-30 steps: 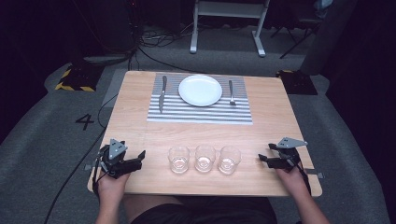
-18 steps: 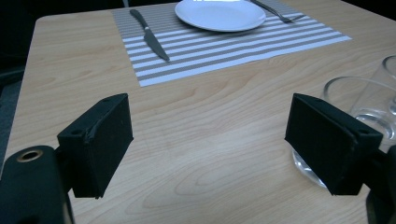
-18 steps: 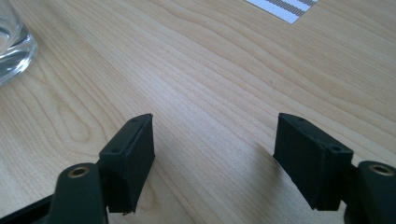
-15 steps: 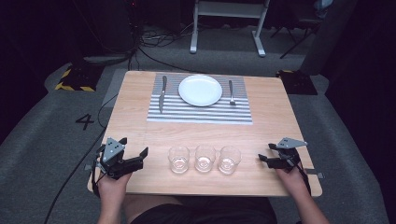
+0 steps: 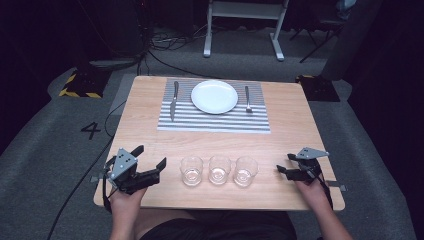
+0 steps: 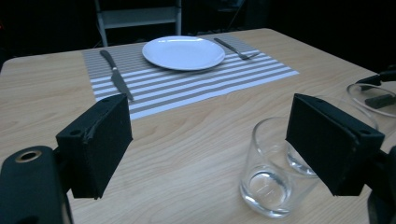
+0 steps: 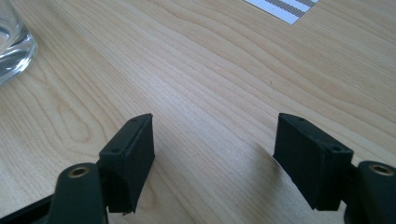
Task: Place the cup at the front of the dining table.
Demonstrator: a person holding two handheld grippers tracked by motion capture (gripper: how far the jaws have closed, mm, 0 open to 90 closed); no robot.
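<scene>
Three empty clear glasses stand in a row near the table's front edge. My left gripper hovers just left of the row, open, with nothing between its jaws. In the left gripper view the nearest glass stands ahead of my left gripper, partly behind the right-hand jaw. My right gripper rests low to the right of the row, open and empty. In the right gripper view my right gripper is over bare wood, with a glass's base at the upper left.
At the far middle of the wooden table a striped placemat carries a white plate, a knife to its left and a fork to its right. Chair legs and cables lie on the dark floor beyond.
My left gripper has lifted a little and shifted slightly toward the glasses. The right gripper and the glasses have stayed where they were.
</scene>
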